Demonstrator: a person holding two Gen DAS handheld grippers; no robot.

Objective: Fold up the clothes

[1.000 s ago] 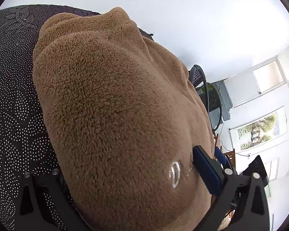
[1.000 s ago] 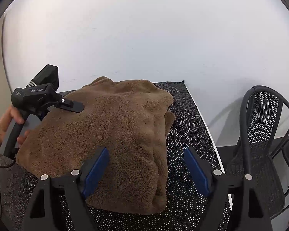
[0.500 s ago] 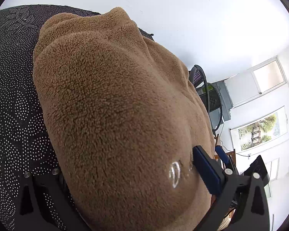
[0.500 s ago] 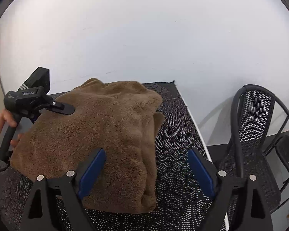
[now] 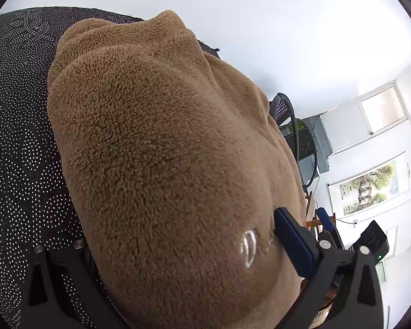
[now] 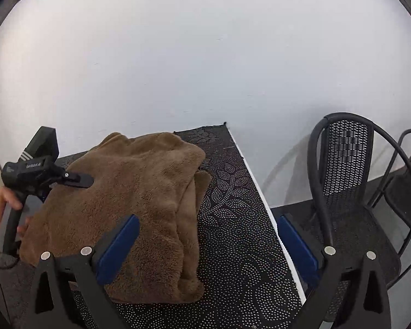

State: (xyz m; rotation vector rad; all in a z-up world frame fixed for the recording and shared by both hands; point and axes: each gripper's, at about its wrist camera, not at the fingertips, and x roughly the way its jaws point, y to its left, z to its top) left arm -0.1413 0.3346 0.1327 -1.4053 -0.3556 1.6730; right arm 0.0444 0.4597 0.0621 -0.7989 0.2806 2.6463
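A brown fleece garment (image 6: 139, 200) lies folded in a thick stack on the black dotted tablecloth (image 6: 233, 219). My left gripper (image 6: 68, 189) holds its left edge, one finger (image 6: 78, 180) lying on top and the other hidden underneath. In the left wrist view the brown fleece garment (image 5: 161, 150) fills the span of my left gripper (image 5: 178, 230), and the blue pad (image 5: 290, 241) presses into it. My right gripper (image 6: 207, 219) hovers over the garment's right edge. Its jaws are opening wide and nothing is pinched between them.
A white wall stands right behind the table. The table's right edge (image 6: 260, 192) runs close to the garment. A black mesh chair (image 6: 345, 164) stands to the right of it. A hand (image 6: 0, 208) grips the left gripper's handle.
My right gripper's jaws have spread wider and it has drawn back and up, so the garment looks smaller and farther left. My left gripper and the fleece in it have not moved.
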